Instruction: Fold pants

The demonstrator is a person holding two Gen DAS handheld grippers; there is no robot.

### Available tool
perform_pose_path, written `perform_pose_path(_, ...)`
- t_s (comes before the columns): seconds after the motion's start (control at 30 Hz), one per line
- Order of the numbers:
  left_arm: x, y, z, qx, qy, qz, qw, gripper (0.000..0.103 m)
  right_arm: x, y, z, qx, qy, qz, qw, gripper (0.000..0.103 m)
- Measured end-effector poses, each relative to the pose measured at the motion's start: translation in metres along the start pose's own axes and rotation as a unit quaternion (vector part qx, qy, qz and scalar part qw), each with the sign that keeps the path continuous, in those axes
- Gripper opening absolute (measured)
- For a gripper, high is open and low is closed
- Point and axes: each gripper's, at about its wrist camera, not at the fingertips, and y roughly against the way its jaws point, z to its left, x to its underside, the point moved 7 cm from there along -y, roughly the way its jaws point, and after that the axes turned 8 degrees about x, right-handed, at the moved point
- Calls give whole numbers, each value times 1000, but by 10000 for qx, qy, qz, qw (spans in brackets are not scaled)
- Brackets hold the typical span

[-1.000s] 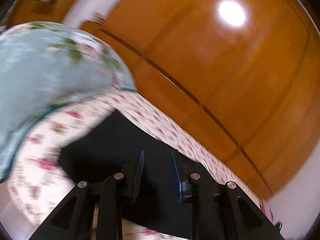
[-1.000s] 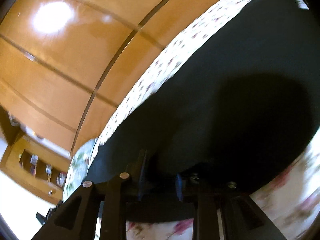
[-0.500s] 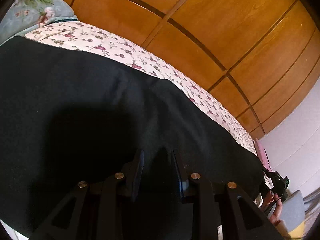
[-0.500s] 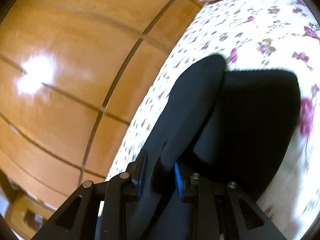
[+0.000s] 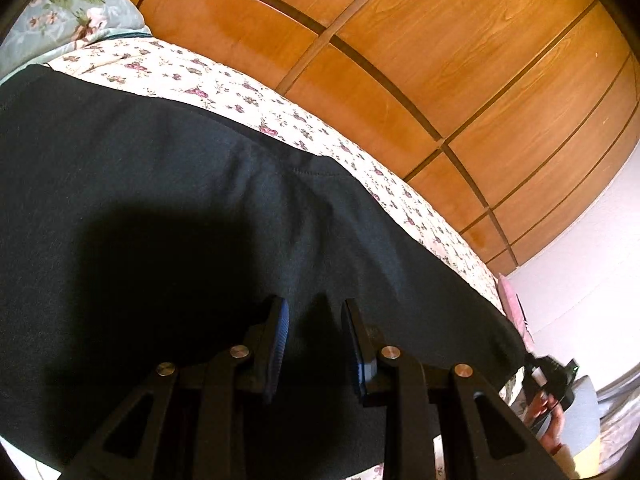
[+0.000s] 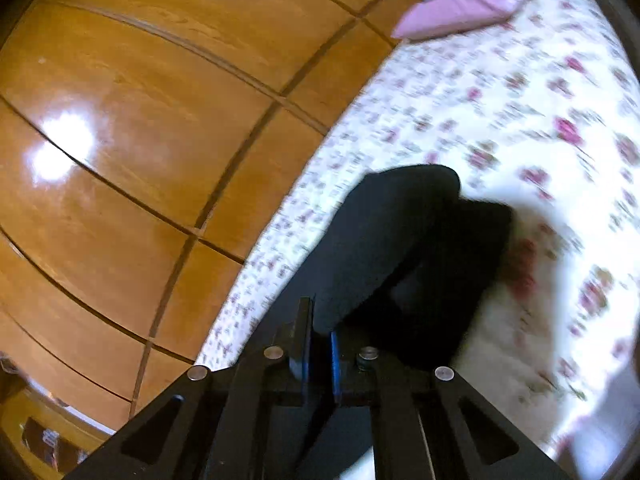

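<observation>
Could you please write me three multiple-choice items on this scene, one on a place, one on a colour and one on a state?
1. Where do the pants lie?
A. on a flowered bedsheet
B. on a bare wooden floor
C. over a chair back

2. What colour is the cushion at the far end of the bed?
A. green
B. pink
C. black

3. How are the right tongs set?
A. wide open and empty
B. shut on the pants
C. shut on the cushion

Answers:
1 A, since the flowered bedsheet shows all along the far edge of the dark cloth.
2 B, as it is plainly pink against the wooden panelling.
3 B, because dark cloth runs up from between the nearly closed pads, whereas the left tongs stand open above the cloth.
</observation>
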Motion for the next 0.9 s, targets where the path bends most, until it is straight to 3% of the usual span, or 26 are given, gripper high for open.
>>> perform_pose_path(0.17, 5, 4, -1, 5, -100, 61, 9999, 26, 11, -17, -36, 244, -365, 249, 9987, 5)
perform_pose_path(0.27, 6, 6, -2, -52, -129, 82, 9999, 26, 8, -17, -30, 364, -131, 207, 9990, 7)
perform_pose_path(0.3, 7, 8, -3, -77, -110, 83, 9999, 26, 6, -14, -28, 426, -75, 179, 9989, 12)
perform_pose_path(0.47, 1, 10, -21, 116, -110, -24, 9999, 27, -20, 29, -13, 1119, 364, -791, 9899, 20)
perform_pose_path(0.57, -6, 0, -39, 316, -258, -7, 9992, 27, -25, 41, 21, 1077, 1059, -1070, 9827, 20)
perform_pose_path(0.63, -9, -13, -52, 391, -403, 83, 9984, 28, -17, 32, 45, 896, 1589, -882, 9793, 20)
perform_pose_path(0.67, -9, -19, -57, 397, -464, 153, 9980, 28, -5, 21, 57, 762, 1865, -586, 9777, 20)
perform_pose_path(0.77, -5, -42, -68, 471, -671, 420, 9958, 28, 24, -5, 69, 495, 2104, 6, 9764, 20)
perform_pose_path(0.9, 11, -66, -57, 201, -807, 1006, 9914, 28, 54, -29, 59, 815, 2300, 605, 9679, 20)
